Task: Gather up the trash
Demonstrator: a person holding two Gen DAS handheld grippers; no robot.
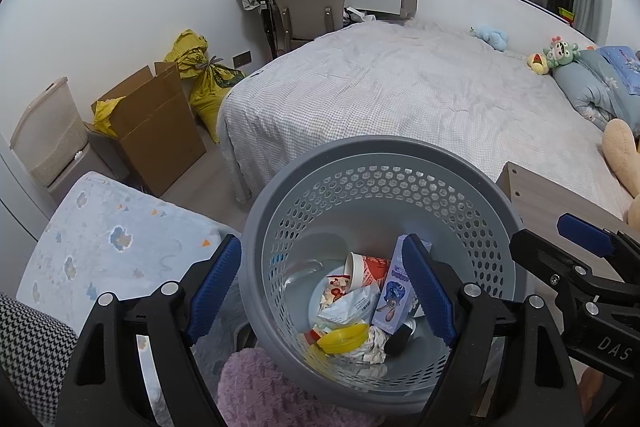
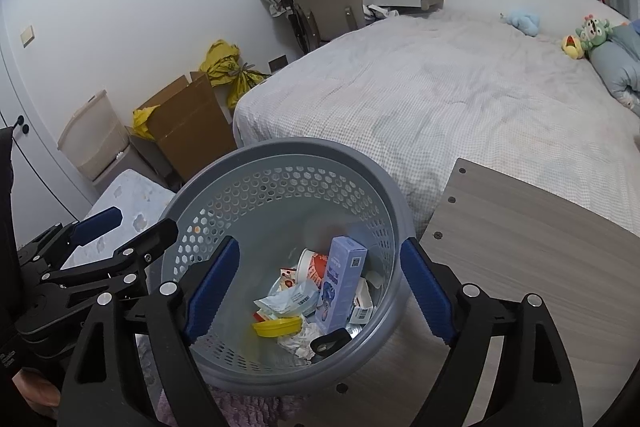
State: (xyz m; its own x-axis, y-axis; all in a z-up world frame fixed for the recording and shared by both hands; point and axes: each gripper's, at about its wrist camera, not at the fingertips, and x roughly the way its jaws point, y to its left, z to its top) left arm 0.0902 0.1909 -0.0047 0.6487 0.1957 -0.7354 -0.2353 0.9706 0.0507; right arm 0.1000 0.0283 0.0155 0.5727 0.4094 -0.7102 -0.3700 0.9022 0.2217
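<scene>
Bedroom, bed behind | tabletop right of bin | bin holds carton, cup, yellow lid, wrappers | left gripper spread wide, empty, straddling the bin's near wall | right gripper spread wide, empty, over bin | cardboard box left.

A grey plastic basket with honeycomb holes in its wall fills the lower centre of both views, and its opening faces the cameras. Inside, at the bottom, lies the trash. A tall lilac carton with a blue cartoon figure leans against the right wall. To its left lies a red and white paper cup on its side. Below them are a flat yellow lid, a crumpled white tissue, a pale wrapper with a barcode and a small black object.
</scene>
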